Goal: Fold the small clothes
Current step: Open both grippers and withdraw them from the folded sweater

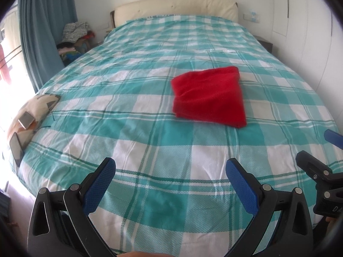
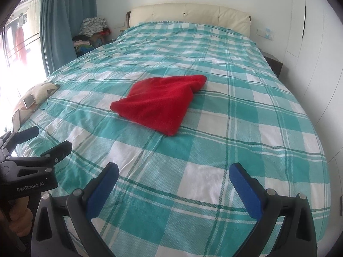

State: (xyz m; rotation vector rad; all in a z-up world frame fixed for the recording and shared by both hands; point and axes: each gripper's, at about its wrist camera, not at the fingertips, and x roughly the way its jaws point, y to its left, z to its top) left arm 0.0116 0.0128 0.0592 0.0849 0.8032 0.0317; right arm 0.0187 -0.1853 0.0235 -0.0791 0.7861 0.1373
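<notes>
Bedroom with a teal-and-white checked bed [image 1: 133,107], folded red garment [image 1: 209,95] lying near its middle.

Seen from the foot edge of the bed, looking toward a cream headboard [image 1: 175,6] at the far edge. Garment folded into a rough square, flat on the cover, well apart from both tools. Left gripper [image 1: 171,167] over the near edge, blue pads spread wide, nothing between them. Right gripper [image 2: 173,171] likewise released, jaws fully apart and empty, hovering above the near edge just beside the left one. Patterned pillow [image 1: 36,109] at the left edge, with two phones [image 1: 26,120] resting on it. Blue curtain [image 1: 45,21] and a heap of clothes [image 1: 76,37] past the far left corner.
</notes>
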